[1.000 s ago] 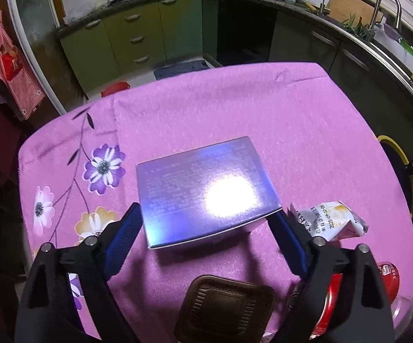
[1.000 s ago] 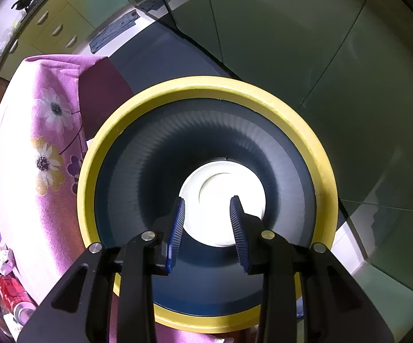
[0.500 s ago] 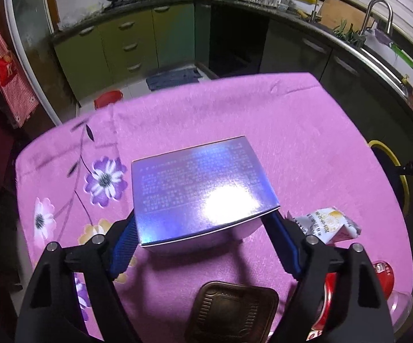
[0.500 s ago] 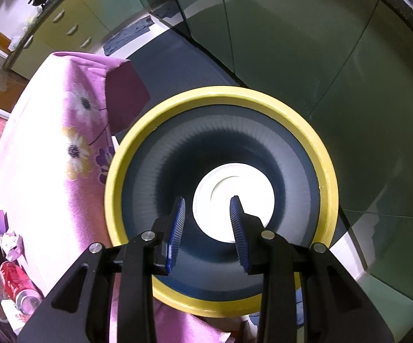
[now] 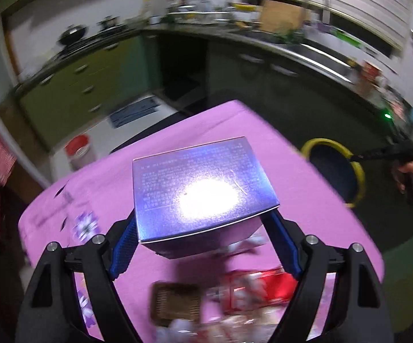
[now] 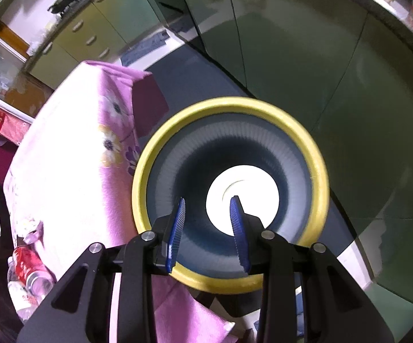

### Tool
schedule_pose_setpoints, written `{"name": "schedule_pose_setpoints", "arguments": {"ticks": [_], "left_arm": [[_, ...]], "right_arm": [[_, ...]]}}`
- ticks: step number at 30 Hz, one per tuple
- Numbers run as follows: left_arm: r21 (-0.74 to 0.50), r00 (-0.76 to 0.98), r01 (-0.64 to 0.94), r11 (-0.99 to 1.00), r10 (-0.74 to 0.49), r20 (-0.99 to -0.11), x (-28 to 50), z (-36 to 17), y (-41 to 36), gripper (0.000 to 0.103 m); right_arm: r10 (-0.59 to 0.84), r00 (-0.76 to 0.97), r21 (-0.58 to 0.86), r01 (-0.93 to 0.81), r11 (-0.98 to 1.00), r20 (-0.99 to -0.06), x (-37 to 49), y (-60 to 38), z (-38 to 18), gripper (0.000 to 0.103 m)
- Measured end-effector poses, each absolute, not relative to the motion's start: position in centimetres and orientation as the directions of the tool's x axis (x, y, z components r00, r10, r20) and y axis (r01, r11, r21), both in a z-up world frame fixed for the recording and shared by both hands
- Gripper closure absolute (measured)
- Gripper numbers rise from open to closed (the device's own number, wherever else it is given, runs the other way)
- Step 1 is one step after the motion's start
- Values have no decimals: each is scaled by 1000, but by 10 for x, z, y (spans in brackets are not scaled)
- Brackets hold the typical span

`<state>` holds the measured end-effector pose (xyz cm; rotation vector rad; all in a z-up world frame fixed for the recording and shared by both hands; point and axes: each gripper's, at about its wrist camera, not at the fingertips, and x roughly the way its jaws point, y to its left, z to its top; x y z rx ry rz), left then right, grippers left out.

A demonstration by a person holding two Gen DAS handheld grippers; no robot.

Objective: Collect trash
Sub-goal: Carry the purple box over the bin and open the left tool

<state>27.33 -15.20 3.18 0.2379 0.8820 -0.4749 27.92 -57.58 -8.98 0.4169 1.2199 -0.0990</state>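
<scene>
I hold the box (image 5: 203, 188) clamped across its sides in my left tool (image 5: 203, 237), clear above the tabletop (image 5: 306, 177) so it can travel right to the bin (image 6: 229, 194), where my right tool (image 6: 208, 234) hangs part-open and empty.

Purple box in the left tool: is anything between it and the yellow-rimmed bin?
Nothing visible. The purple box is held above the pink tablecloth, and the bin stands open beyond the table edge. The right tool hangs over its mouth, holding nothing.

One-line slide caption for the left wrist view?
Left tongs grip a shiny blue rectangular box above the pink tablecloth.
</scene>
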Motion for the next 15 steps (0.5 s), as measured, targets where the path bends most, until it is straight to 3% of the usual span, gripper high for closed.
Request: {"name": "schedule_pose_setpoints", "arguments": {"ticks": [9,15], "left_arm": [[-73,297,758,649,-442,-847,272,26,-327,26],[-112,155,825,554,-413,-897,284,-21,-434,26]], "right_arm": [[120,445,267,285,921,-888,220,-599,-43,70],[135,469,297,292,909,-873,185,-621,-39,70]]}}
